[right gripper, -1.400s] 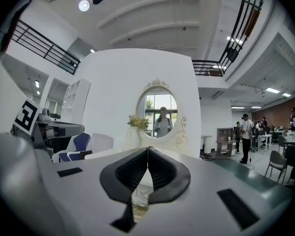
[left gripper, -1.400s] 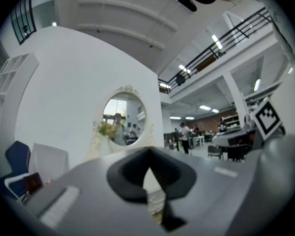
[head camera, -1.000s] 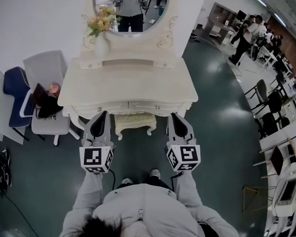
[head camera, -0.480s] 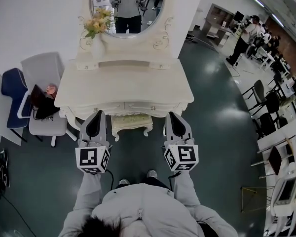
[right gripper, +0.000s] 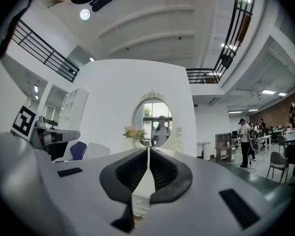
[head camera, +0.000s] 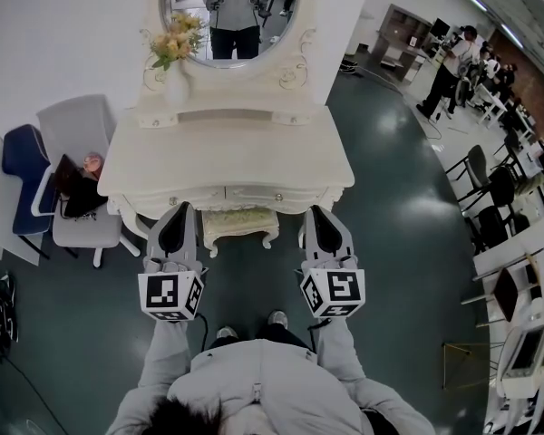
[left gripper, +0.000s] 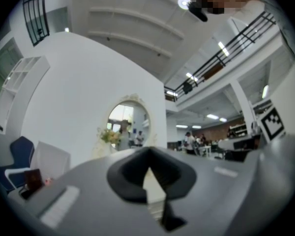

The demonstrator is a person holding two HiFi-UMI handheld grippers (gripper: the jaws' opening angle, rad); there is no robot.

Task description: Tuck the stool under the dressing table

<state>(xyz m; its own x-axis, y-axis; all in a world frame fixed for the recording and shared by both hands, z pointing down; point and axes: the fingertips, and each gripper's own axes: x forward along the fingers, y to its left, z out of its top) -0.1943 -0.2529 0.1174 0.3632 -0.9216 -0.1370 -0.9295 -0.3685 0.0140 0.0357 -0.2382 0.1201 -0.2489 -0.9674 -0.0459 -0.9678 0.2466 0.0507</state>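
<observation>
Under the dressing table (head camera: 227, 157), the stool (head camera: 240, 224) sits between the table's front legs. The tabletop covers most of its seat, so only a front strip of pale cushion and two curved cream legs show, and its back half cannot be seen. Its carved cream frame matches the table. Just before the table's front edge, one to either side of the stool and apart from it, hang the left claw (left gripper: 149, 156) and the right claw (right gripper: 148, 154), each clenched tip to tip on nothing. Through the slit below the right claw's tips a bit of cream carving shows, too little to tell table from stool. At the tabletop's far left corner stands a white vase of flowers (head camera: 174, 53), beside the oval mirror (head camera: 231, 7), whose top is cut off. Left of the table stand a grey chair (head camera: 77, 125) carrying a dark bag (head camera: 77, 188) and a blue chair (head camera: 18, 157).
</observation>
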